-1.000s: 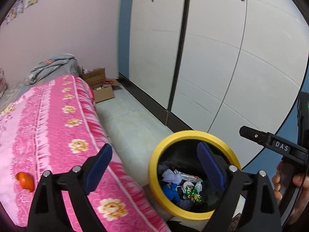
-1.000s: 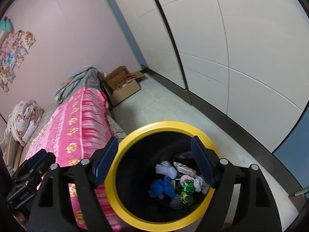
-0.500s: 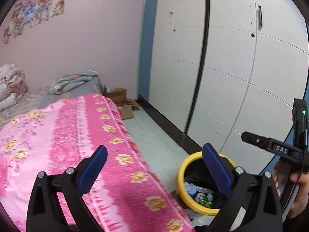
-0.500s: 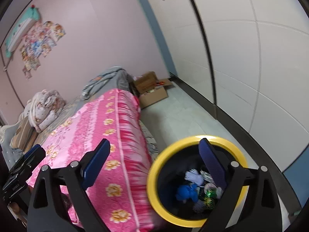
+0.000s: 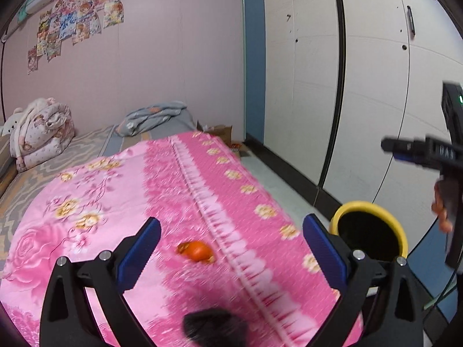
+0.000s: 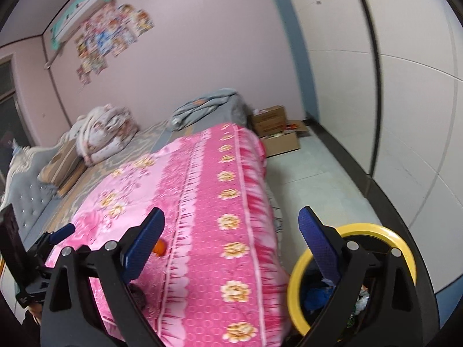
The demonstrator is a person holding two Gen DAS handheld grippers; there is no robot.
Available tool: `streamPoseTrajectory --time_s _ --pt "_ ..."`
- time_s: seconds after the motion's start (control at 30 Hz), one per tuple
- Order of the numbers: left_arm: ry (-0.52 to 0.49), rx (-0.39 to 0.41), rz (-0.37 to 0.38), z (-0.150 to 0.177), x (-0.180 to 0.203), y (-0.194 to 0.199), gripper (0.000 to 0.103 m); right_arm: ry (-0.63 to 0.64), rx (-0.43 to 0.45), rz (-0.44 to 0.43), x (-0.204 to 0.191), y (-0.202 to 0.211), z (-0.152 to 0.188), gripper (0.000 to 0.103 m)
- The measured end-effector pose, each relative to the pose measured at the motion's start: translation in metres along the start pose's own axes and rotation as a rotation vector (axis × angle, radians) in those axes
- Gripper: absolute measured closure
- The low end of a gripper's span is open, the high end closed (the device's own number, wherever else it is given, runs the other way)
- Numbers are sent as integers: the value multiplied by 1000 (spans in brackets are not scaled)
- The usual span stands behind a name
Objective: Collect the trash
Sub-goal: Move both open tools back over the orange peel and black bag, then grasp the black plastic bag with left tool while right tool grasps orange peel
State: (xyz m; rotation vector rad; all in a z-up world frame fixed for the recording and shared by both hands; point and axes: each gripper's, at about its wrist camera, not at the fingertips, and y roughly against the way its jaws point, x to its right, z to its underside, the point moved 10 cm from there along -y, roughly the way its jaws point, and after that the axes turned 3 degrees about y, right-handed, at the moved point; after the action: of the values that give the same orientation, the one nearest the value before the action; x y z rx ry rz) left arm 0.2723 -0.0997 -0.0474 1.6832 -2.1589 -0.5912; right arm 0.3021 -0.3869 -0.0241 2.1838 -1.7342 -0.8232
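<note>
1. Both your grippers have swung away from the bin and up over the bed since a second ago; the yellow-rimmed bin (image 5: 369, 230) that filled the middle of both views now sits low at the right edge of each.
2. Your left gripper (image 5: 231, 253) has its jaws spread wide and holds nothing. The orange piece of trash (image 5: 196, 251) lies on the pink floral bedspread (image 5: 115, 190) between its blue fingers, a little left of centre and just ahead of the fingertips, not touching either pad.
3. A dark blurred object (image 5: 214, 325) lies on the bedspread nearer to you, below the orange piece; what it is cannot be told.
4. Your right gripper (image 6: 231, 248) is likewise wide open and empty. In its view the orange piece shows just beside the left finger's pad (image 6: 143, 244), partly hidden behind it.
5. The bin stands on the floor against the bed's side, with blue and mixed wrappers (image 6: 317, 293) visible inside it through the right wrist view.
6. The orange piece, at the far left edge of the left wrist view a second ago, now lies near the middle.
</note>
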Motion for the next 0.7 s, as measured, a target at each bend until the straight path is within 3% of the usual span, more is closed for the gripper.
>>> streamPoseTrajectory --time_s 0.27,0.7 --pt "-40 -93 36 47 -39 -4 8 101 -116 -124 -67 -45 14 13" --pt "0 -213 130 109 -50 -50 8 297 -309 -278 -153 -138 69 13"
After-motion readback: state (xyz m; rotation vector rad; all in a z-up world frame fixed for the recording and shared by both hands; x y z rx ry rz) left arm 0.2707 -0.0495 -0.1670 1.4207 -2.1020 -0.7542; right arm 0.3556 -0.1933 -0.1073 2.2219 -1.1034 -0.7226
